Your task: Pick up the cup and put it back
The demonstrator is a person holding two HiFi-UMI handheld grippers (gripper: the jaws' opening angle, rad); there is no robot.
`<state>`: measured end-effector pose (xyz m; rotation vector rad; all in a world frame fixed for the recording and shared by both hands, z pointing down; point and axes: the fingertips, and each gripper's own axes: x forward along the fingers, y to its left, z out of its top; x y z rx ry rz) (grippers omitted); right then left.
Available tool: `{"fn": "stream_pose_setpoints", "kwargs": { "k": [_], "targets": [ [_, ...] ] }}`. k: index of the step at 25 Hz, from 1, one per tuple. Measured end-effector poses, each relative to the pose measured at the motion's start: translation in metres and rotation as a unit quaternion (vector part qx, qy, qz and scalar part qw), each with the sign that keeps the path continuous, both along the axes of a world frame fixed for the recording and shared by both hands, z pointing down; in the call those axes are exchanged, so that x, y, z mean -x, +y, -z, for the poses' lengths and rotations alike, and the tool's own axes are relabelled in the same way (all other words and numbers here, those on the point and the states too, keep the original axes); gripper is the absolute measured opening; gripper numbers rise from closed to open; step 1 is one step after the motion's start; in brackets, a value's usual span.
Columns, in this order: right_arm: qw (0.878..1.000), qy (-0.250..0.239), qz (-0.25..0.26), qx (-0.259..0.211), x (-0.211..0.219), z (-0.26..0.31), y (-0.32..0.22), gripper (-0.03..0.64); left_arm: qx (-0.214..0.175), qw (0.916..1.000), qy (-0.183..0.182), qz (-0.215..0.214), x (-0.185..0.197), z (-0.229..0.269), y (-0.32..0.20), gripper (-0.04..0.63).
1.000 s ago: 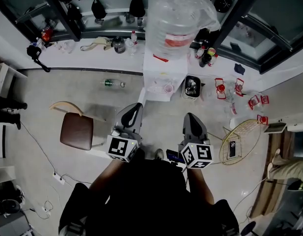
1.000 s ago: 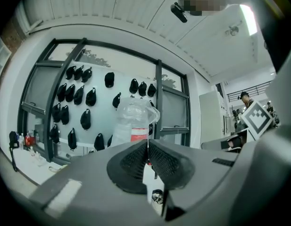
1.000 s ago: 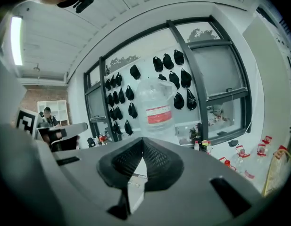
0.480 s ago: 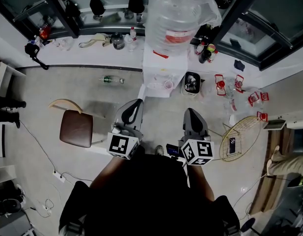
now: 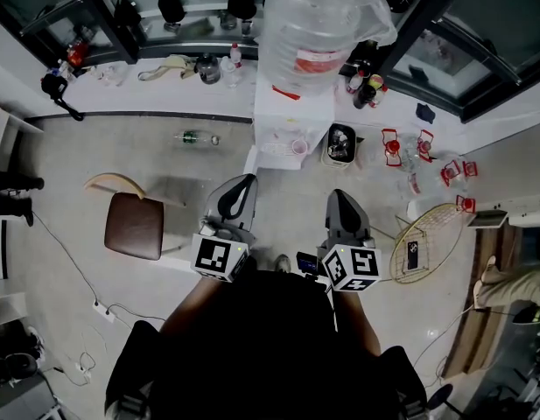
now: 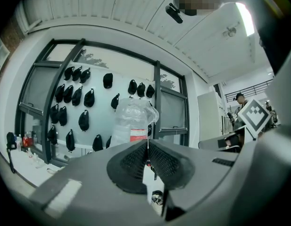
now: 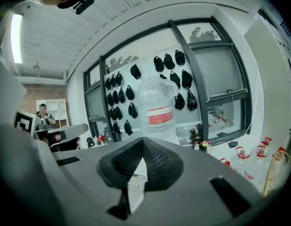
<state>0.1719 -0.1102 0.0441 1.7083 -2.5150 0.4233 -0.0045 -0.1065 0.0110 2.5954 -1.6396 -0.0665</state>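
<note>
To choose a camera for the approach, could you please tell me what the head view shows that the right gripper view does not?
Only the head view: the brown chair, and the small cup on the dispenser. Only the right gripper view: the ceiling light and a distant person. Both: the water jug, the hanging black caps, and the right tool, jaws shut on nothing.
</note>
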Motion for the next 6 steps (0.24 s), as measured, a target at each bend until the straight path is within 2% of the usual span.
{"fn": "stream_pose_setpoints", "kwargs": {
  "k": [6],
  "targets": [
    [1.0, 0.003, -0.002, 0.003, 0.0033, 0.0001, -0.0038, -0.006, -0.007, 0.9997, -0.021, -0.011, 0.002, -0.0036, -0.0034, 0.012]
  ]
}}
